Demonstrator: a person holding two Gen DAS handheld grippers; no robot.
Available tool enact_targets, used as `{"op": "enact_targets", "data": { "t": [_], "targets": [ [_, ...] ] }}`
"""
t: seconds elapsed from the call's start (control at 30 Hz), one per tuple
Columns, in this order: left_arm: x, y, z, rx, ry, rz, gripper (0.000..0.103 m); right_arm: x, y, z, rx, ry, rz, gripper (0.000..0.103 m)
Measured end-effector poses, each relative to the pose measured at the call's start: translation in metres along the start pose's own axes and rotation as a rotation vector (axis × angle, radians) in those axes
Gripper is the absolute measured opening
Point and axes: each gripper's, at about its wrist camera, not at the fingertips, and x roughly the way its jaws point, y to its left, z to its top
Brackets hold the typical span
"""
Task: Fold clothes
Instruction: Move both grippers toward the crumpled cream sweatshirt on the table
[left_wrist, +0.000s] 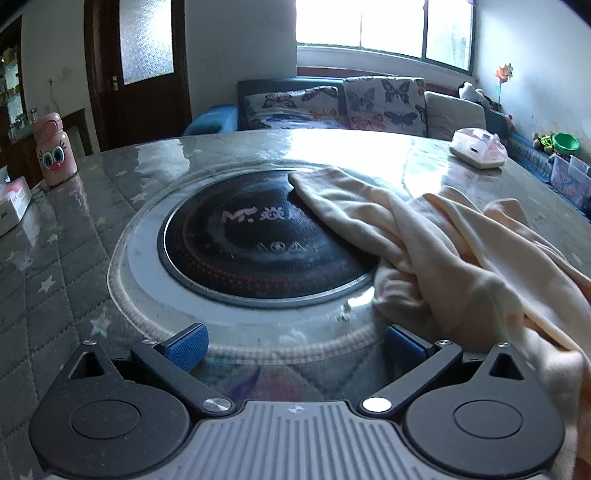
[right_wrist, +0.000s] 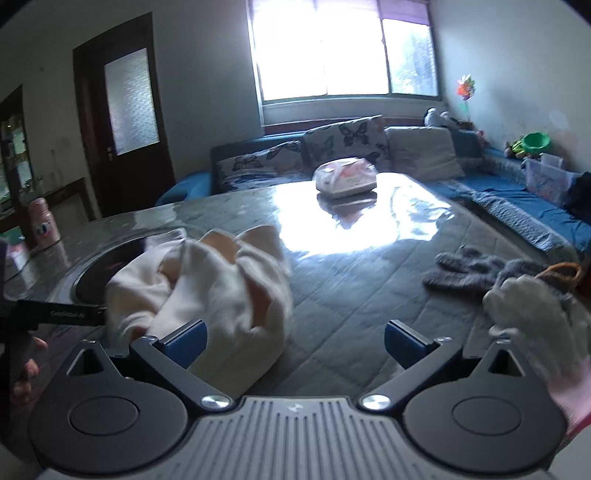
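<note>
cream garment (left_wrist: 461, 258) cut off at right edge, cooktop (left_wrist: 258, 240) lettering partly covered

Left hand-held gripper (left_wrist: 295, 345) first: black arms, round black discs either side, silver screws at the pivots, blue ribbed pads (left_wrist: 186, 345) on the fingers, and a grey ridged housing with a small emblem. Over to the right hand-held gripper (right_wrist: 293, 343): same build, same blue pads (right_wrist: 402, 341), same silver screws. At its right edge, a pink sleeve cuff (right_wrist: 570, 400).
</note>
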Motion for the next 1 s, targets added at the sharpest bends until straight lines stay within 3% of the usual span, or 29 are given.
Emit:
{"op": "enact_targets", "data": {
  "t": [0.07,0.27,0.4,0.67,1.0],
  "targets": [
    [-0.005,0.002,-0.004,-0.009,-0.007,-0.011,0.103,-0.003,0.004,-0.003,-0.005,0.002,-0.005,0.103],
    [-0.026,0.003,-0.016,-0.022,-0.005,-0.024,0.103,0.028,0.003,0.002,0.029,0.13,0.031,0.103],
    [-0.038,0.004,-0.017,-0.053,0.05,-0.037,0.103,0.0,0.014,-0.009,0.027,0.069,0.029,0.103],
    [-0.057,-0.003,-0.009,-0.055,0.028,-0.031,0.103,-0.007,0.022,-0.006,0.032,0.083,0.005,0.103],
    [-0.061,-0.022,-0.012,-0.02,0.068,-0.037,0.103,-0.013,0.025,-0.002,0.055,0.096,-0.007,0.103]
  ]
}}
